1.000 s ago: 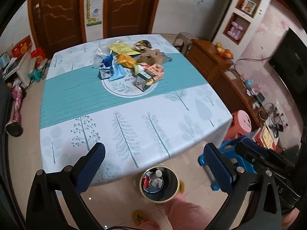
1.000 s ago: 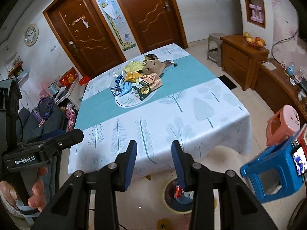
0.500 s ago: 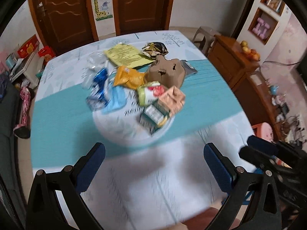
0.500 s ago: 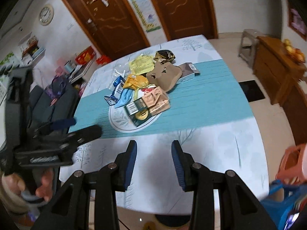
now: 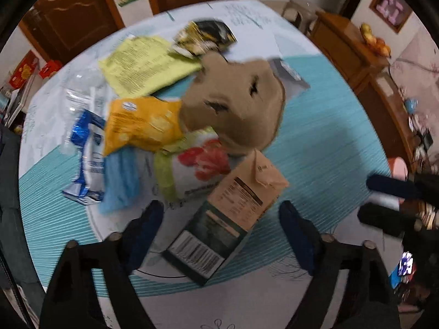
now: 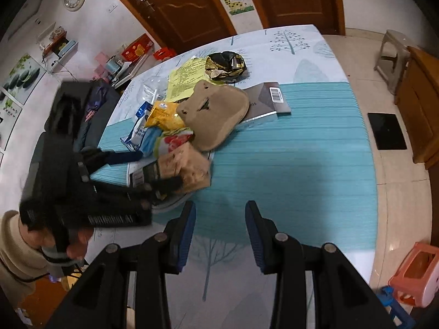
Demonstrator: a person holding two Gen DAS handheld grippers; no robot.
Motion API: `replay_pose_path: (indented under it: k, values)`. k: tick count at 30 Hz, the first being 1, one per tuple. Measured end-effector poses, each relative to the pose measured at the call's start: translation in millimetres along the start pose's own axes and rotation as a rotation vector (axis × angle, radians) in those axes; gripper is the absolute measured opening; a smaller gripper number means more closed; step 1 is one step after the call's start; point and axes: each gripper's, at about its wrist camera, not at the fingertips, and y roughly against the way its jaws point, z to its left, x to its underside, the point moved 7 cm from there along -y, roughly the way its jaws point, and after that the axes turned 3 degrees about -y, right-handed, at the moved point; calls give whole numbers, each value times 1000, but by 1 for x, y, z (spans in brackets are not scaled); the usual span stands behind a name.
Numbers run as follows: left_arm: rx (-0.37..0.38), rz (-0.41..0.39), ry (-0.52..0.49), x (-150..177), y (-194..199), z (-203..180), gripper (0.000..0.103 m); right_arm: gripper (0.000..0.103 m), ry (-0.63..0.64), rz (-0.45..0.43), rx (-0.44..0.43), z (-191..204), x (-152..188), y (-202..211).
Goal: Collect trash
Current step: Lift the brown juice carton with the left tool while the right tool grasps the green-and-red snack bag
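A heap of trash lies mid-table on the teal cloth (image 6: 288,164). It includes a brown pulp tray (image 5: 236,104), a yellow snack bag (image 5: 140,126), a yellow leaflet (image 5: 145,63), a blue-white wrapper (image 5: 87,159) and a green-and-brown carton (image 5: 227,213) at the near edge. My left gripper (image 5: 219,219) points down over the carton. Its jaws are closing, with the carton between them and a gap on each side. From the right wrist view the left gripper (image 6: 148,171) straddles that carton (image 6: 186,170). My right gripper (image 6: 221,213) hangs open over bare cloth, holding nothing.
A black-gold wrapper (image 6: 225,64) and a grey box (image 6: 271,98) lie at the heap's far side. To the right of the table are a wooden cabinet (image 6: 422,104), a grey stool (image 6: 392,52) and a pink stool (image 6: 414,274). A person's hand (image 6: 76,246) holds the left gripper.
Both grippers came forward from the table's near edge to over the table and tipped down. The floor bin left view. The left jaws narrowed around the carton.
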Motion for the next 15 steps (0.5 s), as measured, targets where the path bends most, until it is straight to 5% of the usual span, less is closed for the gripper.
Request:
replay_pose_path:
  k: [5,8,15]
  values:
    - [4,28,3,5,-14,-7,63,38,33,24,-30,-1,-13,-13]
    - [41,21,35,9,-16,-12,38,38,55,41,-43,2,-17,-20]
    - [77,-24,216,36,-2,2,33,38,116,66,-88,25,-25,-35]
